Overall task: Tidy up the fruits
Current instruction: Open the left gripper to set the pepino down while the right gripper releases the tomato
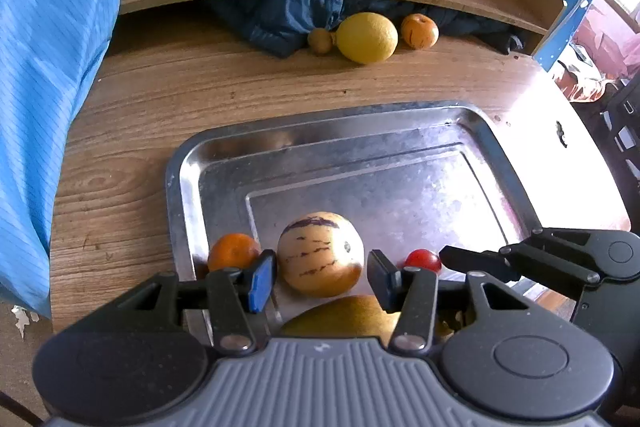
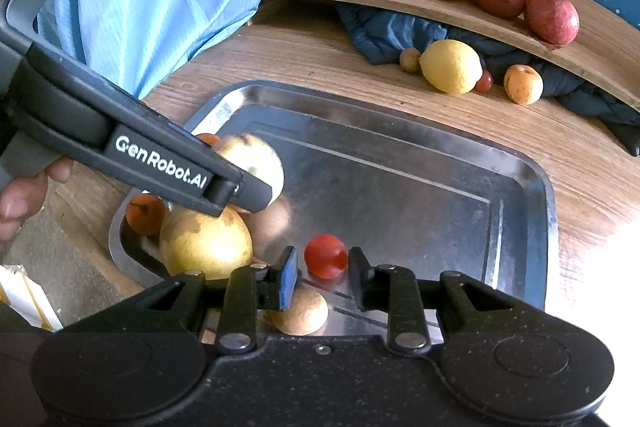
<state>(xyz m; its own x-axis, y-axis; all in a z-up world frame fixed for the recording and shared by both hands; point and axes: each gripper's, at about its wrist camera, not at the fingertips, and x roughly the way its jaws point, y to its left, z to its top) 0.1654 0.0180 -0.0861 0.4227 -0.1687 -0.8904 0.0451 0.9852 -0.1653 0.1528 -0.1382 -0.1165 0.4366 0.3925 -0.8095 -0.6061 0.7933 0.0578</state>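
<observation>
You see daylight from right | glare whitens the table (image 1: 532, 99) edge and metal tray (image 1: 400, 131) | fisheye bends edges | focus sharp

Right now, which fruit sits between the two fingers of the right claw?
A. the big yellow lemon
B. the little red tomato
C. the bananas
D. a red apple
B: in the right wrist view the little red tomato lies on the metal tray, framed by the open fingers of the right claw, which do not touch it yet.
</observation>
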